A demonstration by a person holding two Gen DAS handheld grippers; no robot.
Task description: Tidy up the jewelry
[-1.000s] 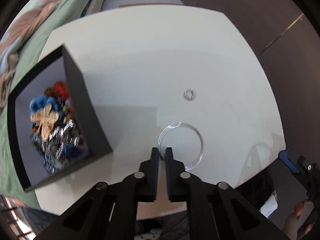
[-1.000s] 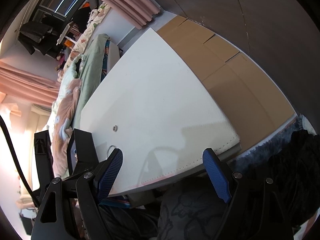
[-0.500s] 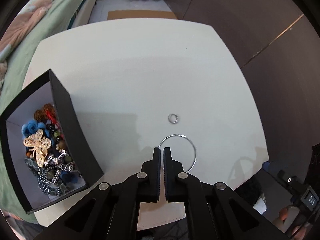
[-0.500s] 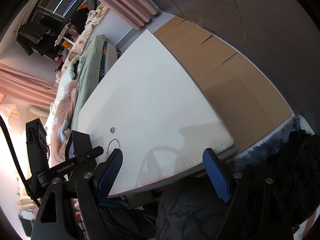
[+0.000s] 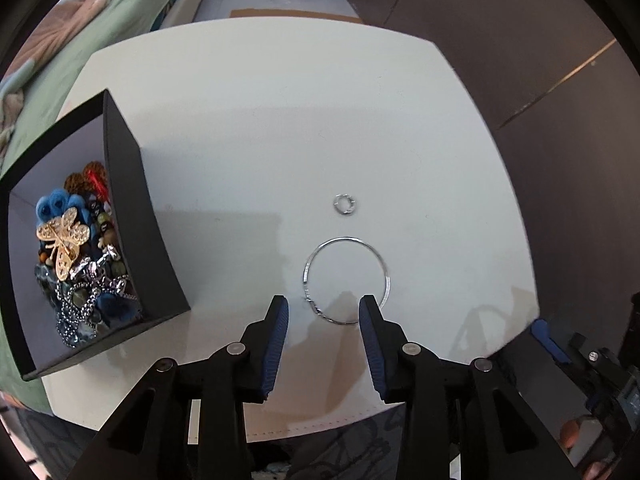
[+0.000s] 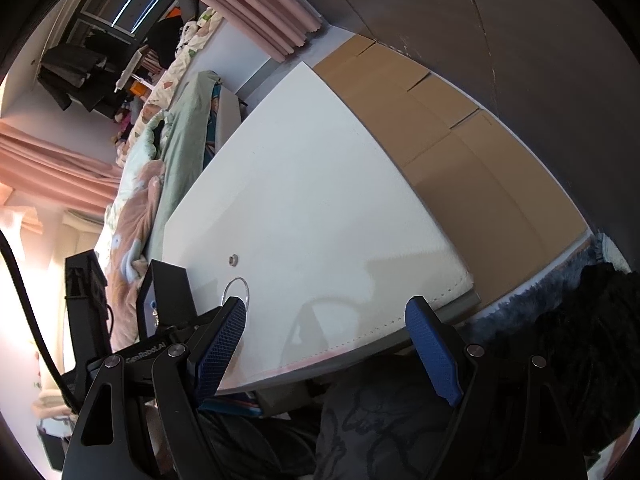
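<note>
Box (image 5: 124, 216): left of frame, already heaped with jewelry;
Left gripper (image 5: 323, 312): jaws opening, bangle (image 5: 345, 280) loose between;
Left to sort, I reckon: bangle, small ring (image 5: 345, 204)

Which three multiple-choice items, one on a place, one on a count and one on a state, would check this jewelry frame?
1. Where does the black box stand relative to the bangle in the left wrist view?
A. To its left
B. To its right
C. On top of it

2. How many jewelry pieces lie loose on the white table?
A. One
B. Two
C. Four

3. How do the pads of the left gripper stand to the bangle?
A. Pressed shut on it
B. Apart, not pressing it
C. Closed far from it

Key:
1 A: the box, full of jewelry, sits at the table's left edge.
2 B: only the bangle and the small ring lie outside the box.
3 B: the jaws are opening, and the bangle's near edge lies on the table between the blue pads.
</note>
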